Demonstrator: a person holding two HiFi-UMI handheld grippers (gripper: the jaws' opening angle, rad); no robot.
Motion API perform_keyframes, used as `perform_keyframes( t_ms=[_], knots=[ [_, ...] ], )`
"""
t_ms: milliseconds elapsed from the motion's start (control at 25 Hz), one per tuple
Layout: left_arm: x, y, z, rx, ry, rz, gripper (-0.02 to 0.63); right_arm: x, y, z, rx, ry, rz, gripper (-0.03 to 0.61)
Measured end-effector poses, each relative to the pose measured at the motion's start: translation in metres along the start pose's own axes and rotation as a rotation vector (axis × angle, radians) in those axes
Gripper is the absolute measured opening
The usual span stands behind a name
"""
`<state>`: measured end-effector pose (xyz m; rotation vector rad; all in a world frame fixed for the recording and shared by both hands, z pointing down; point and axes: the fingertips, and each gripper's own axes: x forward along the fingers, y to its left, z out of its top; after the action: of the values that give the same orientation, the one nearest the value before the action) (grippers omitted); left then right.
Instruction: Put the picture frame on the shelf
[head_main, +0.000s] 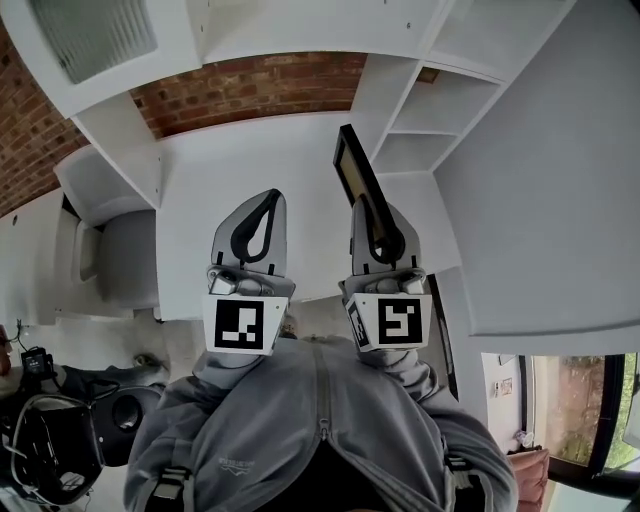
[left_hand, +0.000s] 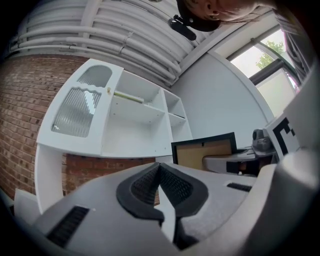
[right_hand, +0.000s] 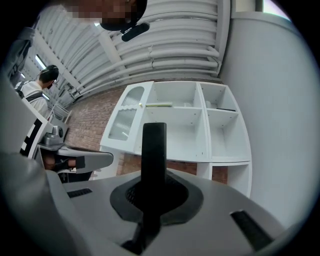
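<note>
Two grippers — right gripper (head_main: 375, 225) clamps the slim black-rimmed picture frame (head_main: 352, 160), left gripper (left_hand: 160, 172) pinched empty — facing white boxy shelf (right_hand: 192, 132).

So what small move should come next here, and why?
Probably carry the picture frame forward toward an open compartment of the white shelf: the right gripper is clamped on its edge, and it stands short of the shelf, not yet inside.

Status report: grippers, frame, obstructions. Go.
Right gripper shut on picture frame, edge-on. Left gripper shut, empty. Shelf ahead, nothing seen in the way.
</note>
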<state>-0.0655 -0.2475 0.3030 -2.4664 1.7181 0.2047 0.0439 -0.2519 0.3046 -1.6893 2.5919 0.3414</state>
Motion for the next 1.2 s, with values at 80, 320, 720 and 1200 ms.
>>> perform_keyframes(
  t_ms=[80, 320, 720, 1200],
  knots=[
    [0.013, 0.021, -0.004, -0.01, 0.003, -0.013, 0.006, 0.022, 0.005, 0.0, -0.01, 0.006, -0.015, 0.034],
    [0.031, 0.022, 0.003, -0.006, 0.001, -0.023, 0.006, 0.035, -0.008, 0.004, -0.021, 0.007, -0.023, 0.034],
    [0.06, 0.036, 0.017, 0.031, -0.014, 0.015, 0.006, 0.075, -0.026, 0.02, -0.03, -0.045, 0.022, 0.034],
    [0.093, 0.035, 0.038, 0.079, -0.045, 0.051, 0.006, 0.11, -0.045, 0.042, -0.032, -0.123, 0.087, 0.034]
  ],
)
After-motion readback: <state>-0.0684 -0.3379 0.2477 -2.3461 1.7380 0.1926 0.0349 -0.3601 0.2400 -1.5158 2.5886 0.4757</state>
